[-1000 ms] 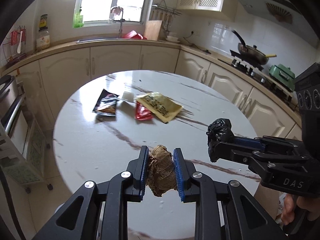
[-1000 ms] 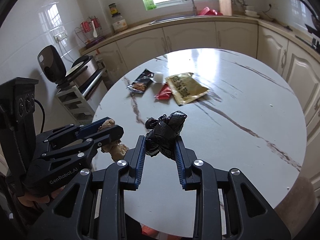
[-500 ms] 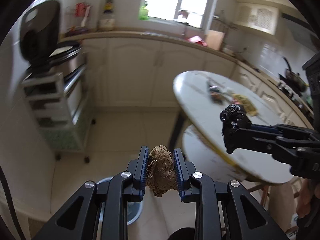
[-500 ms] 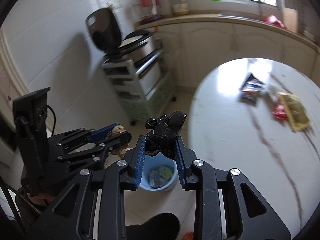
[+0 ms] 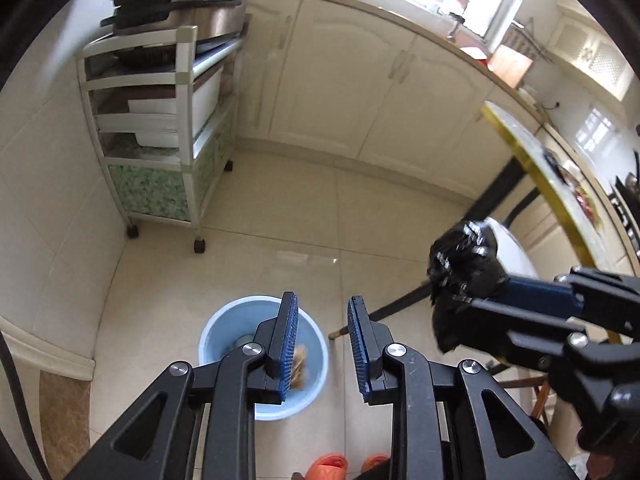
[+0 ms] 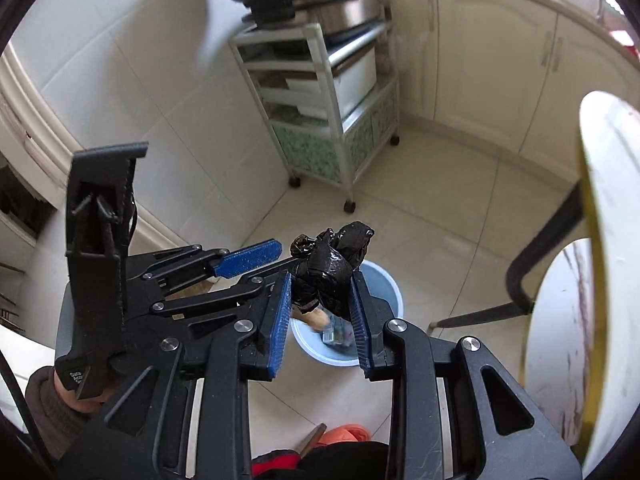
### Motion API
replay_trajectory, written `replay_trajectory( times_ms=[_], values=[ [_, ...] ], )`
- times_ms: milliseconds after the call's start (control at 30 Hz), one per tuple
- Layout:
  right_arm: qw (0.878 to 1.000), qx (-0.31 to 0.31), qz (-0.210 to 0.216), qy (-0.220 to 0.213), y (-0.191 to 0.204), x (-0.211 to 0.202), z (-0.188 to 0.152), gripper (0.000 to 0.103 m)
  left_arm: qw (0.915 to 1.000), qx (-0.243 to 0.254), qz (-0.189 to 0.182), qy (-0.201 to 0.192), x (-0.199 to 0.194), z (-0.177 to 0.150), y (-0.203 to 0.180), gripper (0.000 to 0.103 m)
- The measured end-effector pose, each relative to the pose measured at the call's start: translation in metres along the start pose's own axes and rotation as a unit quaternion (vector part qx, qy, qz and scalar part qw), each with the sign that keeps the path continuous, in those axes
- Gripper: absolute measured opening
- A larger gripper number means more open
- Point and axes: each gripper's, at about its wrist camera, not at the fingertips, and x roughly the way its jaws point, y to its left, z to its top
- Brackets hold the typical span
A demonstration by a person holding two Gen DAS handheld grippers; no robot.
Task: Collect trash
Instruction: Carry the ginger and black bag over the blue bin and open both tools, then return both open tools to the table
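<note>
A light blue bin stands on the tiled floor below both grippers; it also shows in the right wrist view. My left gripper is open and empty above the bin. The brown crumpled wad is inside the bin, also seen in the right wrist view. My right gripper is shut on a crumpled black plastic bag and holds it over the bin. In the left wrist view the bag hangs to the right of the bin.
A metal shelf cart with a cooker on top stands by the wall on the left. The round marble table and a white stool are at the right. Cream cabinets line the back. Orange slippers are below.
Both grippers swung from the table down over the bin. My left gripper opened and the brown wad dropped into the bin. The right gripper still holds the black bag.
</note>
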Motion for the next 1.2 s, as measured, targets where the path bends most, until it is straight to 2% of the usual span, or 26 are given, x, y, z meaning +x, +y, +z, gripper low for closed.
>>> replay_trajectory(
  times_ms=[67, 200, 367, 500, 600, 633, 667, 767, 833, 900, 933, 1000, 1100, 1200],
  values=[
    [1.0, 0.003, 0.003, 0.01, -0.004, 0.013, 0.003, 0.027, 0.9999, -0.011, 0.002, 0.003, 0.007, 0.0, 0.004, 0.031],
    [1.0, 0.009, 0.012, 0.023, -0.008, 0.033, 0.008, 0.027, 0.999, -0.033, 0.028, 0.003, 0.014, 0.003, 0.017, 0.053],
    [0.999, 0.001, 0.02, 0.027, -0.003, 0.048, 0.013, 0.028, 0.9963, -0.056, 0.065, -0.001, -0.002, -0.004, 0.027, 0.058],
    [0.999, -0.002, 0.028, 0.017, 0.003, 0.051, 0.018, 0.031, 0.9951, -0.067, 0.072, -0.011, -0.017, -0.011, 0.027, 0.059],
    [1.0, 0.001, 0.026, 0.004, 0.006, 0.046, 0.021, 0.054, 0.9948, -0.068, 0.074, -0.017, -0.027, -0.013, 0.023, 0.06],
    [1.0, 0.001, 0.02, -0.005, 0.006, 0.04, 0.02, 0.059, 0.9948, -0.067, 0.075, -0.019, -0.032, -0.015, 0.021, 0.06],
    [1.0, 0.001, 0.017, -0.011, 0.007, 0.037, 0.022, 0.059, 0.9949, -0.064, 0.075, -0.022, -0.036, -0.016, 0.018, 0.06],
    [0.999, 0.005, 0.01, -0.036, 0.006, 0.013, 0.021, 0.06, 0.9957, -0.053, 0.068, -0.034, -0.05, -0.017, 0.004, 0.06],
    [0.998, 0.003, -0.013, -0.057, 0.006, -0.009, 0.02, 0.061, 0.9964, -0.038, 0.061, -0.044, -0.059, -0.016, -0.013, 0.06],
    [0.996, 0.004, -0.033, -0.087, 0.004, -0.039, 0.017, 0.066, 0.9968, -0.022, 0.055, -0.054, -0.069, -0.013, -0.033, 0.061],
    [0.994, 0.003, -0.04, -0.101, 0.003, -0.054, 0.016, 0.073, 0.9968, -0.012, 0.051, -0.06, -0.074, -0.013, -0.043, 0.061],
    [0.99, 0.006, -0.056, -0.132, -0.003, -0.085, 0.013, 0.076, 0.9964, 0.006, 0.043, -0.073, -0.085, -0.012, -0.06, 0.063],
    [0.982, 0.024, -0.071, -0.171, -0.023, -0.135, 0.001, 0.076, 0.9944, 0.041, 0.023, -0.095, -0.1, -0.008, -0.1, 0.067],
    [0.973, 0.052, -0.102, -0.201, -0.054, -0.178, -0.013, 0.086, 0.9908, 0.077, 0.004, -0.111, -0.11, -0.006, -0.143, 0.073]
  ],
)
